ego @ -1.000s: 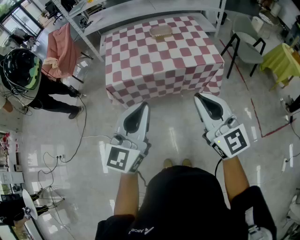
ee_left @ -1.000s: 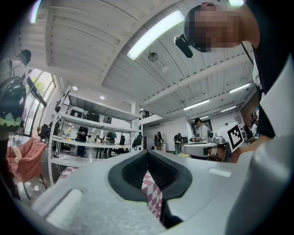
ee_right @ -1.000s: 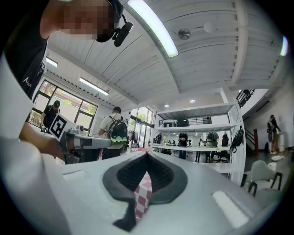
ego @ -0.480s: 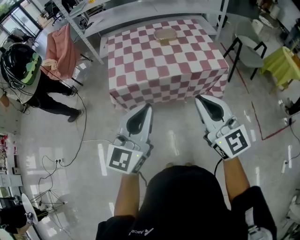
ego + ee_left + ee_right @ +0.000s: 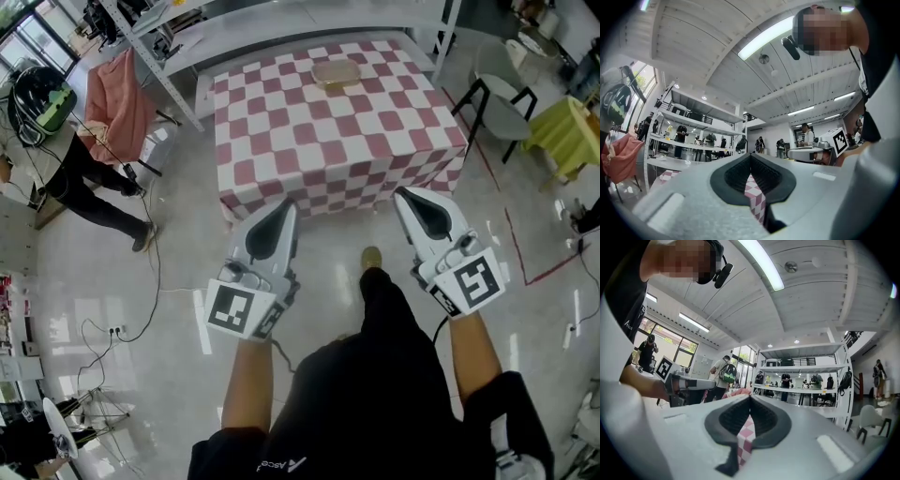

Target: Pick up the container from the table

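A flat tan container [image 5: 336,72] lies near the far edge of a table [image 5: 281,141] covered in a red-and-white checked cloth. Both grippers are held out over the floor, short of the table's near edge. My left gripper [image 5: 285,205] is shut with nothing in it, and so is my right gripper [image 5: 401,194]. In the left gripper view the jaws meet at the tip [image 5: 750,155], with checked cloth showing through the gap below. The right gripper view shows the same, its jaw tips [image 5: 750,397] closed. The container is in neither gripper view.
A black-framed chair [image 5: 497,98] and a yellow-green covered stand [image 5: 565,124] are to the right of the table. A metal shelf rack [image 5: 169,28] with a pink cloth [image 5: 117,103] hung on it stands at the left. A person [image 5: 80,169] stands left; cables trail across the floor.
Both grippers and I have moved toward the table, which now looks closer in the head view. My foot has stepped forward between the grippers. Both stay shut.
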`<move>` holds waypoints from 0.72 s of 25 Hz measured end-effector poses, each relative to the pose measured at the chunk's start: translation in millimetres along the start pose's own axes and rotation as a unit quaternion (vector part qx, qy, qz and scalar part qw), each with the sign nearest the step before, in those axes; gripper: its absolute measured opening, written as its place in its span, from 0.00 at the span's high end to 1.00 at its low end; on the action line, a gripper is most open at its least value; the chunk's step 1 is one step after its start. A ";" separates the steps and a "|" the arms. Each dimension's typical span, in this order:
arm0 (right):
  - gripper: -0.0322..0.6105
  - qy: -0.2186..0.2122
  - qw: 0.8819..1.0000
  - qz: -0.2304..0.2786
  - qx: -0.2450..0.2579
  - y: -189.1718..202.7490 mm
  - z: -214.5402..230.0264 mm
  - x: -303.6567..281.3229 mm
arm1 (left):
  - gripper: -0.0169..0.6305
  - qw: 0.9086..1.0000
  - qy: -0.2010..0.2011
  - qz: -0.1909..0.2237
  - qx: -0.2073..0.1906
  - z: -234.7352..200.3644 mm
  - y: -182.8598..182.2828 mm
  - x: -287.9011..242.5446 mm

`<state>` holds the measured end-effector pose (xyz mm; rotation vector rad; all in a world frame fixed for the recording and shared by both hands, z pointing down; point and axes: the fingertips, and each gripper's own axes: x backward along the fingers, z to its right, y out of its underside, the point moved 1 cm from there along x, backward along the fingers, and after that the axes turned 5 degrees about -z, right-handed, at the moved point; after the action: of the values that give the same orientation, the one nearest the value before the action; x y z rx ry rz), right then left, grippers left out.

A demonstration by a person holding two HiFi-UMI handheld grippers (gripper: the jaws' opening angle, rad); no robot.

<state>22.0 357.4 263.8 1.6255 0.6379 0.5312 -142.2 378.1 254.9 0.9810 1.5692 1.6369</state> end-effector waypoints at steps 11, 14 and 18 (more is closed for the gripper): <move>0.95 -0.020 0.999 -0.002 0.035 28.5 149.0 -132.7 | 0.96 0.999 -0.027 -0.022 -0.010 -99.9 30.3 -167.5; 0.95 -0.030 0.999 -0.007 0.026 34.5 206.2 -180.9 | 0.96 0.999 -0.034 -0.035 -0.020 -133.3 37.3 -231.7; 0.95 -0.047 0.998 -0.018 0.029 45.8 280.8 -244.8 | 0.96 0.997 -0.047 -0.047 -0.029 -180.9 43.4 -316.4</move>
<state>31.6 -17.7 271.6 1.6792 0.6160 0.4109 -138.0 11.7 274.7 0.9265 1.4750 1.5402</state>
